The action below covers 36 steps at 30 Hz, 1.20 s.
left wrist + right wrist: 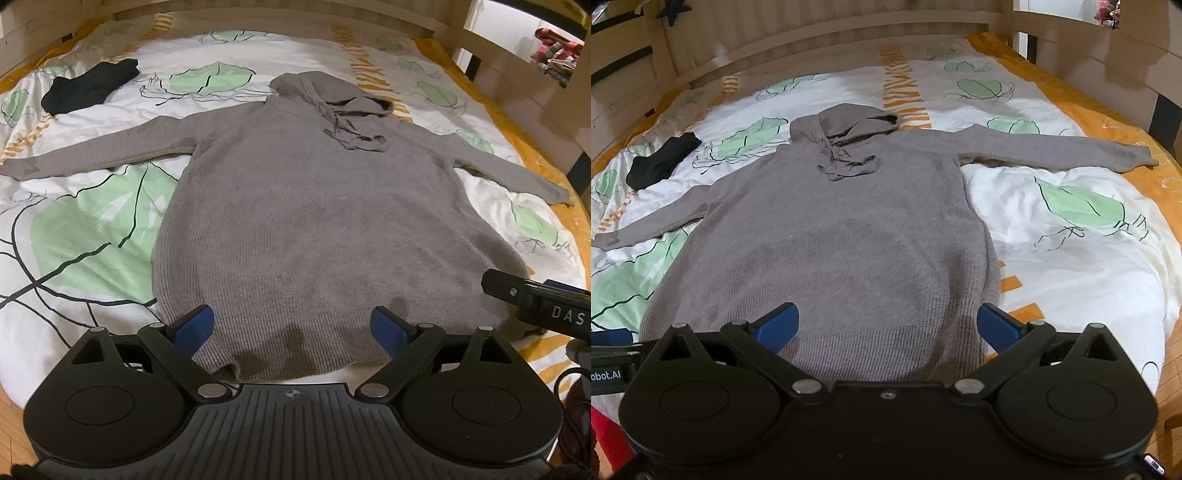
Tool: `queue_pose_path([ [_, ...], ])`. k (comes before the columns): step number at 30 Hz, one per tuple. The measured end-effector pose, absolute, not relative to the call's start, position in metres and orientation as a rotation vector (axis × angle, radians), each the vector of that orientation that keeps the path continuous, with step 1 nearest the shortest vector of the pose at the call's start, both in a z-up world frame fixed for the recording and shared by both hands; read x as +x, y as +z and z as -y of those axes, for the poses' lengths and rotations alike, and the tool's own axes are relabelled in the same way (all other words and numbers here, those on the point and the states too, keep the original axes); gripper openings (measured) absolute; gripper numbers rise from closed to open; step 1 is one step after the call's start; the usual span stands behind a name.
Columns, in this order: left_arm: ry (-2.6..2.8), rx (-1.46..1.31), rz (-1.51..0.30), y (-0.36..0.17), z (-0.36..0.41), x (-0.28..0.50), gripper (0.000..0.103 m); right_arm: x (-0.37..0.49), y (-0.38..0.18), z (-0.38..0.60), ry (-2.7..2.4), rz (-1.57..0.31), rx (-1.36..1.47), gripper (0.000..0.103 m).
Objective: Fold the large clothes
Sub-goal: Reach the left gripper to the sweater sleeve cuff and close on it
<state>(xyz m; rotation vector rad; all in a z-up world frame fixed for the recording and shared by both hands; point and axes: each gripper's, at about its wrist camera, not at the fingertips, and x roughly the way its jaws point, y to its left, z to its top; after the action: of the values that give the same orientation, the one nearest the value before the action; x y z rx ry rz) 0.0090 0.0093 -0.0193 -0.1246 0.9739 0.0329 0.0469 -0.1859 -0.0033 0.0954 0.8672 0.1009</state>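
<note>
- A bed point(110, 280) with a white quilt printed in green leaves and orange bands is filling both views; a pale wooden frame point(820, 40) is running round its far side.
- A grey knitted hoodie point(317, 229) is lying flat, front up, in the middle of the quilt; its long axis is running from the hem, nearest the cameras, to the hood point(332, 92) at the far end, so it is pointing away toward the wooden frame; both sleeves are stretching out sideways across that axis, and the drawstrings are lying loose on the chest just below the hood.
- A dark folded garment point(88, 86) is resting on the quilt well apart from the hoodie, beyond its left sleeve.
- The left gripper point(293, 330) is hovering over the hoodie's hem, its blue fingers point(195, 326) spread wide and grasping nothing.
- The right gripper point(888, 328) is hovering over the hem toward the hoodie's right edge, fingers likewise released and empty.
</note>
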Motion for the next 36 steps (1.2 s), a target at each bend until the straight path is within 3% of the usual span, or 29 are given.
queue_pose_path([
  [16,0.043,-0.237,-0.948,-0.027,-0.047,0.044,0.092,0.092,-0.003,0.177,0.229,-0.894,0.15,0.102],
  [29,0.086,-0.359,-0.73,-0.022,-0.159,0.112,0.092,0.172,0.0,0.157,0.332,-0.741,0.204,0.102],
  [36,0.247,-0.351,-0.697,-0.028,-0.246,0.144,0.093,0.205,-0.02,0.141,0.373,-0.765,0.245,0.103],
])
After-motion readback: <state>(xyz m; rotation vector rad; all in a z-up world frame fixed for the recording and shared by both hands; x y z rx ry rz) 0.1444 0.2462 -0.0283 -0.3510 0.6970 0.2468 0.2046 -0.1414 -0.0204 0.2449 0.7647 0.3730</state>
